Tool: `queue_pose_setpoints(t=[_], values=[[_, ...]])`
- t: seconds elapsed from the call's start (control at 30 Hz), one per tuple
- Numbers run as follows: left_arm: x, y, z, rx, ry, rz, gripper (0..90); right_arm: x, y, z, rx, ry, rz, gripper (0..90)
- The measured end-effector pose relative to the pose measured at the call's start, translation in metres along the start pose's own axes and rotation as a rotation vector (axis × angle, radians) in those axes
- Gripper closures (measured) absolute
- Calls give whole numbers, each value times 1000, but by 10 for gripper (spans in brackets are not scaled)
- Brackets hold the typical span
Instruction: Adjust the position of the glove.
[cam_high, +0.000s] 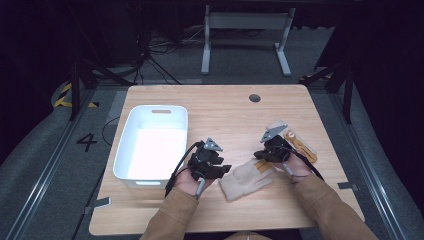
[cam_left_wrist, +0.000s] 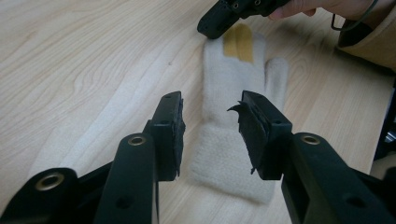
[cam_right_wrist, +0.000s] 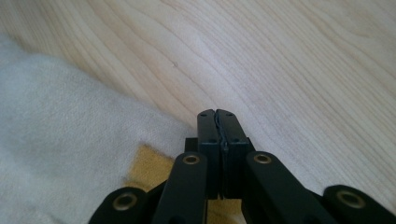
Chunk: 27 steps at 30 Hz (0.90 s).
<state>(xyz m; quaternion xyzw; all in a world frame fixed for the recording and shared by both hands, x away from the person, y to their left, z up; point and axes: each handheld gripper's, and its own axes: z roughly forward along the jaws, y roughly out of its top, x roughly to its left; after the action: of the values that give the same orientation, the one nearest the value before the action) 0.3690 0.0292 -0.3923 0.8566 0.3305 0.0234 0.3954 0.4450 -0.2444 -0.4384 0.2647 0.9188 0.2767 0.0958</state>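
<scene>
A cream knit glove (cam_high: 246, 178) with a yellow patch on its fingers lies flat on the wooden table (cam_high: 225, 107), between my two hands. My left gripper (cam_high: 224, 170) is at the glove's cuff. In the left gripper view its jaws (cam_left_wrist: 210, 105) stand apart over the cuff (cam_left_wrist: 229, 158), and the pads do not press on it. My right gripper (cam_high: 261, 154) is at the glove's finger end, jaws shut together (cam_right_wrist: 217, 115). Nothing shows between them, and the yellow patch (cam_right_wrist: 144, 165) lies just under and beside them. The left gripper view shows the right gripper's tip (cam_left_wrist: 211, 27) by the glove's fingertips.
A white plastic bin (cam_high: 150, 145), empty, stands at the table's left. A second tan and orange glove-like item (cam_high: 301, 143) lies just beyond my right hand. A round cable hole (cam_high: 255, 98) is near the far edge. Bare wood lies in the middle and far part.
</scene>
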Motion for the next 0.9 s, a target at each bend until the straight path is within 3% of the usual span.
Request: queue_pose_setpoints(t=[0.9], values=[[3, 25, 6, -7, -44, 17, 580, 17, -27, -23, 77, 44, -23, 893]])
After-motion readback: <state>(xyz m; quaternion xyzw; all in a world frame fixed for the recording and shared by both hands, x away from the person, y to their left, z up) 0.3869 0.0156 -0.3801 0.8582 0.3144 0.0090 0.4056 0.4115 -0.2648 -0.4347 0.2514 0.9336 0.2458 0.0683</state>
